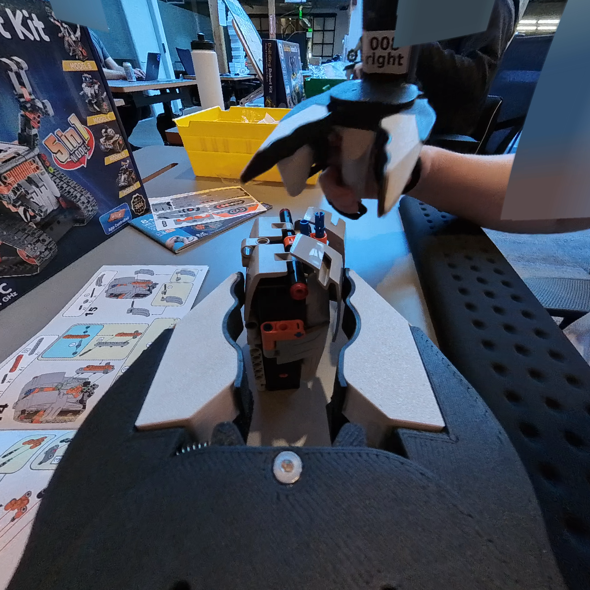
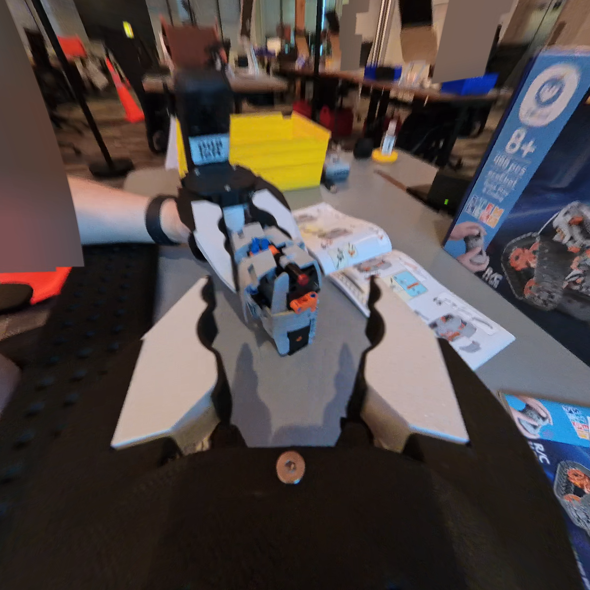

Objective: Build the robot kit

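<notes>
My left gripper (image 1: 292,287) is shut on a grey, black and orange brick model (image 1: 287,319), with one pale finger on each side of it. The model stands upright over the grey table (image 1: 198,255), with blue pins and a red-tipped black axle at its top. My right gripper (image 1: 338,204) hangs open and empty just above and beyond the model's top, held by a hand. In the right wrist view, which is blurred, my right gripper (image 2: 290,284) is wide open. The model (image 2: 281,306) sits just ahead of its fingertips, gripped from behind by the left gripper (image 2: 245,255).
An open instruction booklet (image 1: 111,335) (image 2: 399,281) lies beside the model. A second booklet with a sticker sheet (image 1: 204,210) lies farther back. A yellow bin (image 1: 230,143) (image 2: 281,150) stands behind. A tall kit box (image 1: 48,159) (image 2: 542,223) and a black perforated mat (image 1: 495,319) flank the work area. One gripper's finger ends stand about 5 cm off the other's.
</notes>
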